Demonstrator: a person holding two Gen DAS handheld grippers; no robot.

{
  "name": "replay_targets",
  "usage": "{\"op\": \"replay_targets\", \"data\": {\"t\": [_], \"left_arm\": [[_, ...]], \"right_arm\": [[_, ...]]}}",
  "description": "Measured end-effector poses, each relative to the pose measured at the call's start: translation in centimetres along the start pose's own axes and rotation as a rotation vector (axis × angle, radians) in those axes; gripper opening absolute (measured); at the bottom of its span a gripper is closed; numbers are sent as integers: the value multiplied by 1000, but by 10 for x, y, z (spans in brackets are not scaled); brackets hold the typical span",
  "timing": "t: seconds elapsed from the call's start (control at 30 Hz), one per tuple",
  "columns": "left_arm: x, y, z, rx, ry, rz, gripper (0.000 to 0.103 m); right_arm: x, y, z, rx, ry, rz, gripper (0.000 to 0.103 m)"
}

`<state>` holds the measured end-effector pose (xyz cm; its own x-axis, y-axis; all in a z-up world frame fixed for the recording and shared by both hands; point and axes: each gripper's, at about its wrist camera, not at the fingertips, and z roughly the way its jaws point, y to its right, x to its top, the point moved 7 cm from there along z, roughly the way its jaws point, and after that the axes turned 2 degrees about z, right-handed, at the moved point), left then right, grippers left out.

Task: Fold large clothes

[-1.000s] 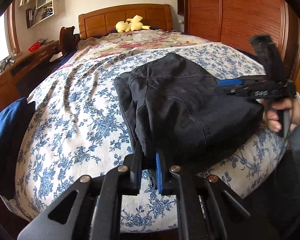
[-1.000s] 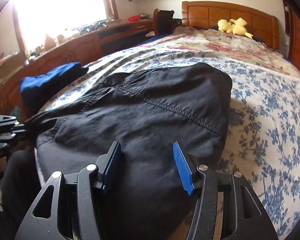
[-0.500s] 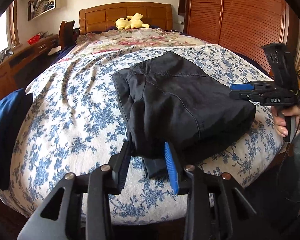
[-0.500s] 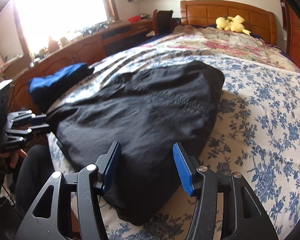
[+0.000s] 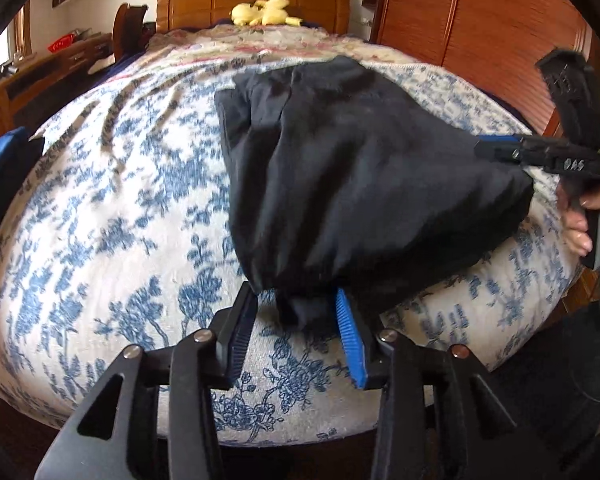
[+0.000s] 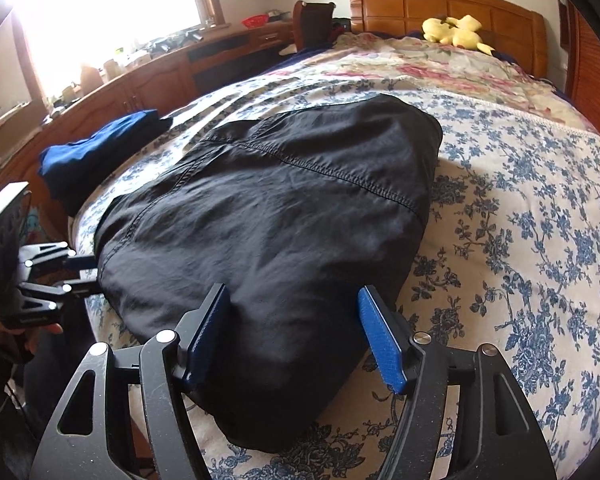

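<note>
Left wrist view: left gripper [image 5: 296,330] fingers spread, a hanging fold of the black garment [image 5: 364,184] sits between them but the pads aren't pressing it; a second ago these fingers were pinched on that edge, half a second ago already parted, so the release is done and they are just backing off. Garment lies folded on the blue-floral bedspread [image 5: 112,220], straight ahead of the fingers, near bed edge. Right gripper [image 5: 496,151] visible far right of the fingers, at the garment's right corner, person's hand [image 5: 580,220] on its handle. Yellow plush toy [image 5: 266,10] far ahead at the headboard. Right wrist view: right gripper [image 6: 296,340] fingers wide apart, straddling the near end of the black garment [image 6: 276,216], no clamp visible; same spread as in both earlier frames, but closer in than half a second ago. Left gripper [image 6: 74,272] far left of the fingers, parted, at the garment's far edge. Blue folded clothes [image 6: 100,148] ahead-left on the bed edge. Judgement: this fold is laid down and let go; next is likely a re-grip for another fold or a tidy-up.
</note>
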<state>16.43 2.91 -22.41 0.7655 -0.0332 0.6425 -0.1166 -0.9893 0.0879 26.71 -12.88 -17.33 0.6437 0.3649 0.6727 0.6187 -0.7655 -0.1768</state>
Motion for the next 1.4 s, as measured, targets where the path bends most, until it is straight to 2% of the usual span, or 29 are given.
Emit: {"op": "replay_targets", "data": {"t": [0.37,0.5,0.67,0.83,1.03,1.13,1.2,1.27,1.4], "left_arm": [[-5,5,10,39,17,30,49],[-5,4,9,39,21,24,49],[-5,0,7,25,17,11,49],[-5,0,2,10,19,12,49],[-8,4,-5,-24,29,22,34],[-8,5,-7,-27,29,22,34],[-9,5,-7,-27,25,20,34],[-9,5,-7,-27,23,19,34],[-9,4,-6,-27,19,15,34]], "right_arm": [[15,4,6,-44,14,0,71],[33,22,3,-108,43,7,71],[58,55,21,-167,34,36,71],[76,78,45,-140,14,83,71],[76,93,87,-142,-50,103,71],[76,105,100,-89,-54,174,71],[77,113,107,-69,-52,212,79],[76,118,112,-53,-61,237,81],[74,120,119,3,-73,278,80]]}}
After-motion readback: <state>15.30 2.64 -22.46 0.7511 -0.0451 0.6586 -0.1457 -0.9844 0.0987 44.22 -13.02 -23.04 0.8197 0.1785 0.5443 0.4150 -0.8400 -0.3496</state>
